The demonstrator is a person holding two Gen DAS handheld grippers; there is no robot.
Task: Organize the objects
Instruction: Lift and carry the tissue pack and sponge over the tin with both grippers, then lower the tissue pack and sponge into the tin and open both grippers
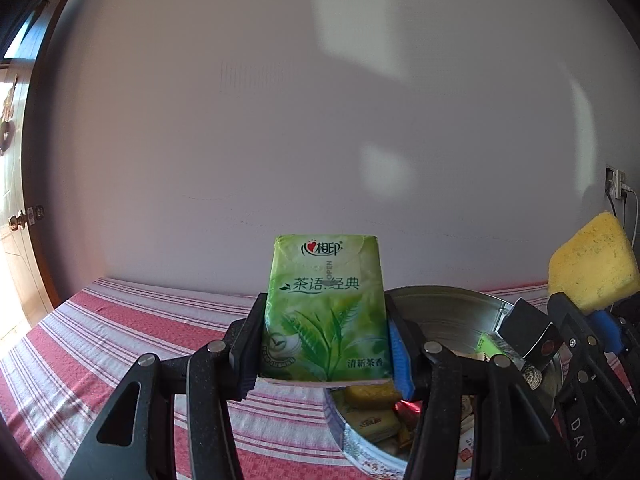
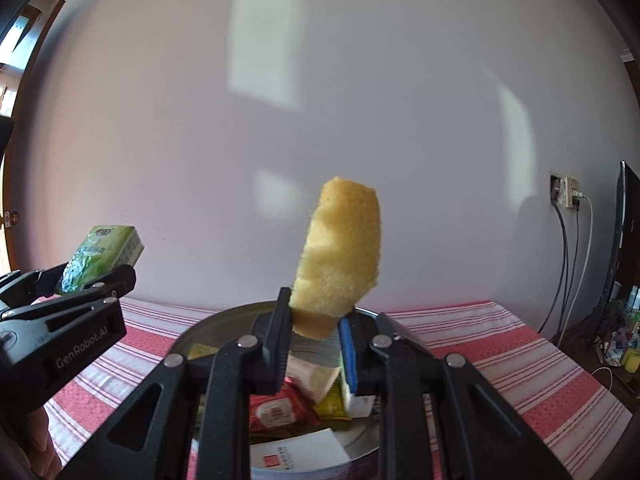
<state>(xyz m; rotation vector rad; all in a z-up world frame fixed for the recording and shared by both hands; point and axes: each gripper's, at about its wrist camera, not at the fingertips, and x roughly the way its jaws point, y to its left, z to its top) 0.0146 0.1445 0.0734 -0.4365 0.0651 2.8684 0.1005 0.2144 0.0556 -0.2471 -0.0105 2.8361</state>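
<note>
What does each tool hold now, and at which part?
Left tool: green tissue pack, gripped at its lower sides. Right tool: yellow sponge, pinched at its bottom end.

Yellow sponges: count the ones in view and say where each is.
2. One yellow sponge is pinched in the right gripper; a second lies in the tin. More may be buried.

Green tissue pack (image 1: pixel 325 308), yellow sponge (image 2: pixel 340 256), red-and-white striped tablecloth (image 1: pixel 120 320).

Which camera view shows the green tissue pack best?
The left wrist view: the green tissue pack faces the camera, centred, its printed front readable. The right wrist view shows it only small, sideways, at the left edge.
</note>
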